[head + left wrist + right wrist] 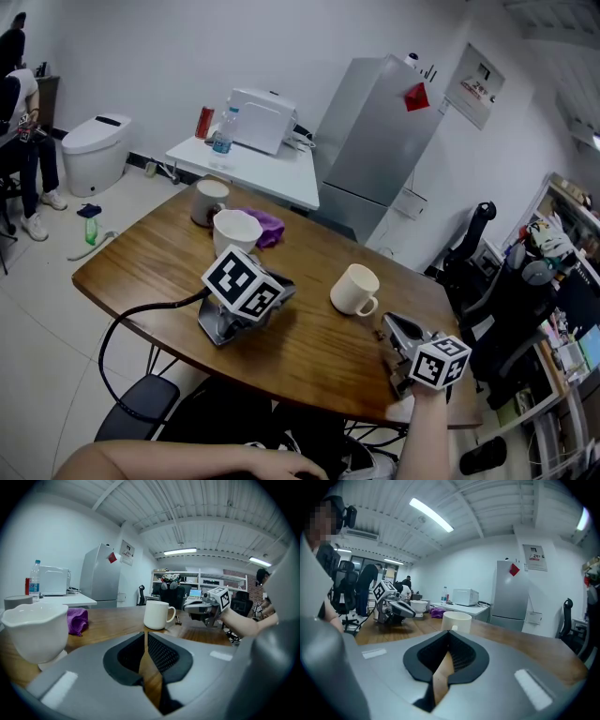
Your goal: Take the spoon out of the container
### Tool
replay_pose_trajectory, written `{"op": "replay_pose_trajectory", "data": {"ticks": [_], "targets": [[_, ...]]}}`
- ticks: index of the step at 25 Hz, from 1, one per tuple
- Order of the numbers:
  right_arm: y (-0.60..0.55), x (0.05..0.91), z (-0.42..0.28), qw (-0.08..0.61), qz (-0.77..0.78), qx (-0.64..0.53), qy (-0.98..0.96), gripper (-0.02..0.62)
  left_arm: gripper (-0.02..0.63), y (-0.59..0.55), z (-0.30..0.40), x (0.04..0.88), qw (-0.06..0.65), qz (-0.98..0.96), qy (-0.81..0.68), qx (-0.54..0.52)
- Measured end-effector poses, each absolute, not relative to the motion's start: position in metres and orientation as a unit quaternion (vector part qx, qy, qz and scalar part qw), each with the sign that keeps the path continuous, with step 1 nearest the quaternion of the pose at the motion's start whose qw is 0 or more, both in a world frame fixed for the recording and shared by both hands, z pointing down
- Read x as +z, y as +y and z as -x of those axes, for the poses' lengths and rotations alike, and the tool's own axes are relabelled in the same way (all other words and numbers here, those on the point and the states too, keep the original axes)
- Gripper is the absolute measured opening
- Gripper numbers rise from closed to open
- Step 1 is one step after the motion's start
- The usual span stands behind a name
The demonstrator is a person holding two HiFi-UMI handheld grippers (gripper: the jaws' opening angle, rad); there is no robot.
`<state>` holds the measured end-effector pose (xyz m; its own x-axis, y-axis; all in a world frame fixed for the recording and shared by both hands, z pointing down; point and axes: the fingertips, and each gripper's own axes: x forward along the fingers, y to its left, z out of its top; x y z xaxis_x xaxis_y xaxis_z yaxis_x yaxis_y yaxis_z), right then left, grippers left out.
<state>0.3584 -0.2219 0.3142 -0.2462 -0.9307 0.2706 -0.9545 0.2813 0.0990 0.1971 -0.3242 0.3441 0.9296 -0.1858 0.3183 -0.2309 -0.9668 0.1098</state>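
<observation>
- The left gripper [143, 635] rests on the wooden table [141, 272] at mid-frame in the head view. Its jaws are clenched tip to tip with nothing between them.
- The right gripper [450, 637], held at the lower right of the head view, is likewise clenched and empty. It sits close to the table's near right edge.
- A white mug [354, 289] stands between the two grippers, apart from both. No view shows the spoon clearly enough to place it.
- Each gripper's cube carries bold black-and-white square markers.
- A wall poster [475, 86] at upper right bears red print too small to read.
- A red tag [416, 97] hangs on the silver fridge [375, 141].
- On the white side table [272, 173], the labels on a water bottle [222, 131] and a red can [204, 122] are illegible.
- A white bowl [234, 230], a purple cloth [267, 225] and a grey cup [208, 200] cluster toward the table's far side.
- Bare wood lies open around the mug.
- A black cable [122, 328] drops off the near left edge.
</observation>
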Motion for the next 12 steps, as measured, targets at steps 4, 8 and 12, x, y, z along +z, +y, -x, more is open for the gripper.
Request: {"op": "replay_pose_trajectory", "data": {"ticks": [4,8,12], "targets": [[-0.2207,0.3145,-0.3552,0.107,-0.598,0.054,-0.792,0.003,0.021,-0.3231,-0.1971,0.3433,0.073,-0.98,-0.106,0.155],[-0.2216,0.3186,-0.3516,0.098,-0.594,0.06,-0.796,0.002,0.021,-0.3231,-0.1972,0.3445,0.073,-0.98,-0.107,0.154],[-0.2224,0.3232,-0.3496,0.095,-0.593,0.065,-0.797,0.002,0.021,-0.324,-0.1967,0.3449,0.073,-0.98,-0.106,0.154]]}}
